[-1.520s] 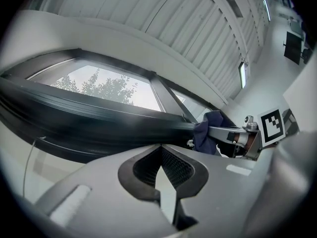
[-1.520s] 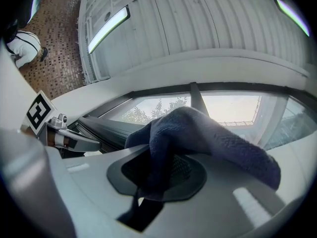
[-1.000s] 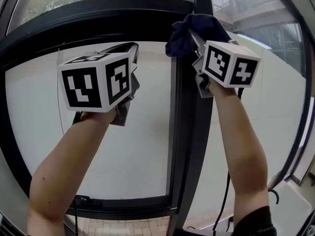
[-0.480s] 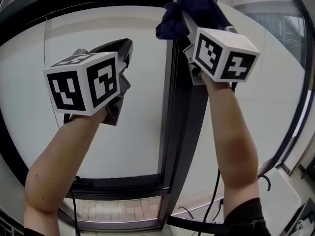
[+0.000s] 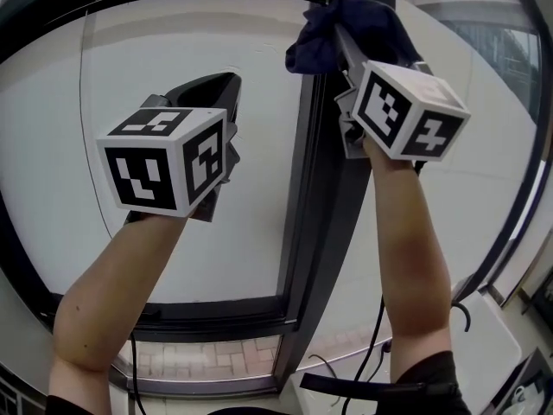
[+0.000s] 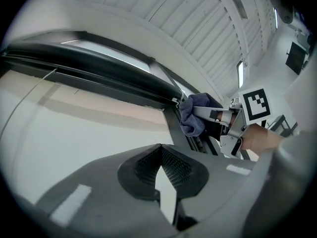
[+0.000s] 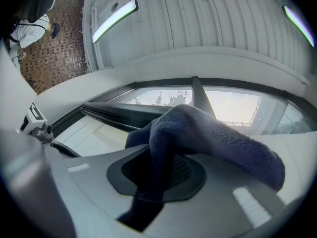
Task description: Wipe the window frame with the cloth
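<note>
Mid-wipe: your right gripper's [image 5: 342, 48] fingers pinched the dark blue cloth [image 5: 367, 22] at the black window frame's [image 5: 321, 206] upright; your left gripper's [image 5: 214, 89] fingers sat closed, empty. Next, I'd judge, stroke downward.

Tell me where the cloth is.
In the head view the cloth is upper right, clamped in the right gripper at the top of the vertical window frame.

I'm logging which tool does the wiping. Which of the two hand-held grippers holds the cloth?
The right hand-held gripper, up by the window frame: its jaws are shut on the dark blue cloth. The left hand-held gripper is shut, empty.
</note>
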Action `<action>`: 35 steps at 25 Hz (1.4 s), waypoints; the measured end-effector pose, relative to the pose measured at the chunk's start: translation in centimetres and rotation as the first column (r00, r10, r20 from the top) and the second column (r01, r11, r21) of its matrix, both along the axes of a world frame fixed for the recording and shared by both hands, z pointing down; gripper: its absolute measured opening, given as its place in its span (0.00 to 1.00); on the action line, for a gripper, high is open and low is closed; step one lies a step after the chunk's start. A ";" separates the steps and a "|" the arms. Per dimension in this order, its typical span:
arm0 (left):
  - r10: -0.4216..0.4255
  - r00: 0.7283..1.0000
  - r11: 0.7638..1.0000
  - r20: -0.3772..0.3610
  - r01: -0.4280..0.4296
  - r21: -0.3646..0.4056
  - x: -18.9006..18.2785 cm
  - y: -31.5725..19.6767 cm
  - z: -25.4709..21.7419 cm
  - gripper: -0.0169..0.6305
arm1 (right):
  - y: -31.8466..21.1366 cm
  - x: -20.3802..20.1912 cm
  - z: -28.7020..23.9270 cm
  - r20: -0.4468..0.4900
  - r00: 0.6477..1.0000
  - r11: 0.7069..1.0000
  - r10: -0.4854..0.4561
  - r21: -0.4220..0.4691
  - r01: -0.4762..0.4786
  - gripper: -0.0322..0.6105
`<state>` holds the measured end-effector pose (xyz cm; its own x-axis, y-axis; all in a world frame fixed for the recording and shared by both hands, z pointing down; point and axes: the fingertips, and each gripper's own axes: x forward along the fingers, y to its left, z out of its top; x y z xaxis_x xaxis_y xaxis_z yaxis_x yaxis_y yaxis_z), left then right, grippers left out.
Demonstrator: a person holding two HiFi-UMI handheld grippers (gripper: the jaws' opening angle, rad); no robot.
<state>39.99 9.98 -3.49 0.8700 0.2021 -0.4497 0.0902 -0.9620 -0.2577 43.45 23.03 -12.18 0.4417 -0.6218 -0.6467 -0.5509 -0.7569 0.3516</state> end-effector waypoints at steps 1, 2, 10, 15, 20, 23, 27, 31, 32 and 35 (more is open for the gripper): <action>0.003 1.000 1.000 0.004 -0.003 -0.008 0.1 -0.1 0.3 0.02 | 0.0 0.0 0.3 0.006 1.000 1.000 -0.002 0.000 0.002 0.16; 0.004 1.000 1.000 0.005 -0.004 -0.014 0.2 -0.1 0.5 0.02 | 0.0 0.0 0.6 0.009 1.000 1.000 -0.002 -0.001 0.002 0.16; 0.013 1.000 0.999 -0.029 -0.014 -0.029 0.1 0.5 0.8 0.02 | 0.1 0.2 3.0 0.033 0.999 1.000 -0.007 -0.008 0.007 0.16; 0.024 0.999 0.999 -0.027 -0.024 -0.031 0.3 1.3 0.9 0.02 | 0.1 0.3 4.4 0.045 0.999 1.000 -0.011 -0.015 0.012 0.16; 0.040 0.999 0.999 -0.019 -0.040 -0.031 0.8 2.2 1.5 0.02 | 0.1 0.4 5.7 0.055 0.998 1.000 -0.020 -0.019 0.021 0.16; 0.060 0.998 0.998 -0.015 -0.060 -0.019 1.0 3.0 1.5 0.02 | 0.2 0.4 6.1 0.055 0.998 1.000 -0.010 -0.017 0.011 0.16; 0.088 0.996 0.996 -0.002 -0.088 -0.014 1.1 3.5 1.4 0.02 | 0.1 0.4 6.4 0.069 0.998 1.000 -0.010 -0.007 0.011 0.16; 0.115 0.993 0.993 0.009 -0.115 -0.006 1.2 3.3 0.8 0.02 | 0.1 0.4 6.4 0.074 0.997 1.000 0.006 0.005 -0.007 0.16; 0.122 0.992 0.993 0.009 -0.122 0.000 1.2 3.3 0.7 0.02 | 0.1 0.3 6.5 0.076 0.997 1.000 0.015 0.008 -0.016 0.16; 0.150 0.989 0.989 0.011 -0.150 0.014 1.1 3.3 0.7 0.02 | 0.1 0.3 6.7 0.077 0.996 0.999 0.047 0.013 -0.049 0.16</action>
<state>41.07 13.25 -2.76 0.8336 0.3375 -0.4372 0.2361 -0.9334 -0.2704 43.76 23.16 -5.48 0.5192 -0.5892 -0.6191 -0.5386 -0.7880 0.2982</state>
